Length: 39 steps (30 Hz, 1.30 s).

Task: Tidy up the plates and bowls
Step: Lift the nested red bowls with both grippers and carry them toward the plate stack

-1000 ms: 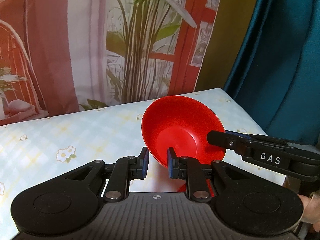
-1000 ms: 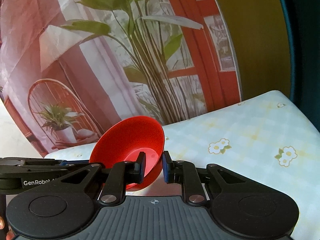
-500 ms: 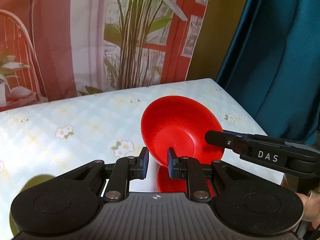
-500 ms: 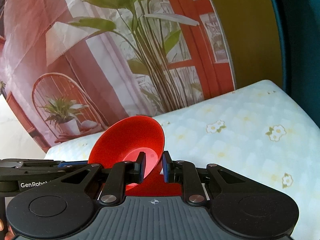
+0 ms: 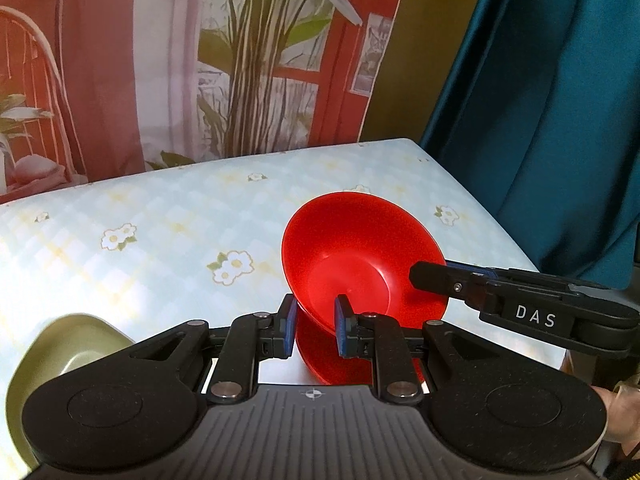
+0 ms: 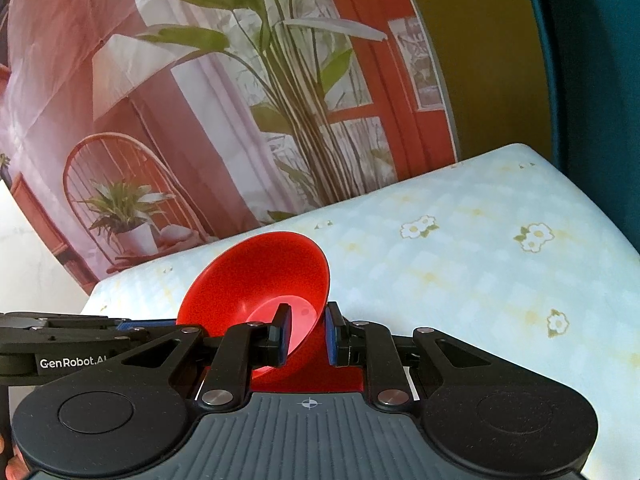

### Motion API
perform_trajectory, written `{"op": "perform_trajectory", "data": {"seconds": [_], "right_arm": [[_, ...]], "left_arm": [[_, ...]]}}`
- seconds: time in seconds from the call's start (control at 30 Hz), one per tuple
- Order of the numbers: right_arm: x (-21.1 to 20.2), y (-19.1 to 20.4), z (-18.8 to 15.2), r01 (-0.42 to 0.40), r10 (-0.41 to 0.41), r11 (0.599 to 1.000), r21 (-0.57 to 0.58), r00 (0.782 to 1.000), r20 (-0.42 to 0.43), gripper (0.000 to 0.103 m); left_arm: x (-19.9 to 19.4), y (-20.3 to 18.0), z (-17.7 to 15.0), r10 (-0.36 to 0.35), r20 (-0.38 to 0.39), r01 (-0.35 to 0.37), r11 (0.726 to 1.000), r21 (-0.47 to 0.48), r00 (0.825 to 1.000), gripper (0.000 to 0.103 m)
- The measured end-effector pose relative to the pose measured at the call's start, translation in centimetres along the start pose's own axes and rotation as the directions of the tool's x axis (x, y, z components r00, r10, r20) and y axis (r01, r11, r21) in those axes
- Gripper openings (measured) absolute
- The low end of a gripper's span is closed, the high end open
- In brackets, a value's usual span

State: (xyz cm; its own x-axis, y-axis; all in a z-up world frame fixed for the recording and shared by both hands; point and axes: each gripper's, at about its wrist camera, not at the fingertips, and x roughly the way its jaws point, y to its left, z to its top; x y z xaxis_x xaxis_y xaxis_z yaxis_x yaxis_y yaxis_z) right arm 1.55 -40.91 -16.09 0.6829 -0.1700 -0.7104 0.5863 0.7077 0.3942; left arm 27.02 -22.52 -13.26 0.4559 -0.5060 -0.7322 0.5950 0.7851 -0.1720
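Note:
A red bowl (image 5: 360, 256) is held tilted above the table by both grippers. My left gripper (image 5: 314, 330) is shut on its near rim. My right gripper (image 6: 306, 334) is shut on the opposite rim of the bowl (image 6: 256, 280); its fingers (image 5: 448, 280) show from the right in the left wrist view. A second red dish (image 5: 332, 364) lies under the held bowl, mostly hidden; it also shows in the right wrist view (image 6: 316, 376). An olive-green bowl (image 5: 64, 356) sits at the left, partly behind my left gripper.
The table (image 5: 160, 232) has a light blue cloth with flowers; its right edge (image 5: 492, 216) is close to a teal curtain (image 5: 560, 100). A printed backdrop (image 6: 200, 100) hangs behind the far edge.
Both grippers have moved back and lower over the table with the red bowl. The olive-green bowl has come into the left wrist view, and the red dish underneath shows more.

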Motion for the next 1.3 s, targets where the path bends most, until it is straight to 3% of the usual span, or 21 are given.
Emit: {"op": "perform_trajectory", "data": {"seconds": [1.3], "right_arm": [[-1.5,-1.0,-3.1,0.021,-0.021,1.0,0.017,0.999,-0.045,0.018]], "left_arm": [[0.8,-0.1,-1.6,-0.038,-0.061,0.036,0.999,-0.02,0.997,0.022]]}}
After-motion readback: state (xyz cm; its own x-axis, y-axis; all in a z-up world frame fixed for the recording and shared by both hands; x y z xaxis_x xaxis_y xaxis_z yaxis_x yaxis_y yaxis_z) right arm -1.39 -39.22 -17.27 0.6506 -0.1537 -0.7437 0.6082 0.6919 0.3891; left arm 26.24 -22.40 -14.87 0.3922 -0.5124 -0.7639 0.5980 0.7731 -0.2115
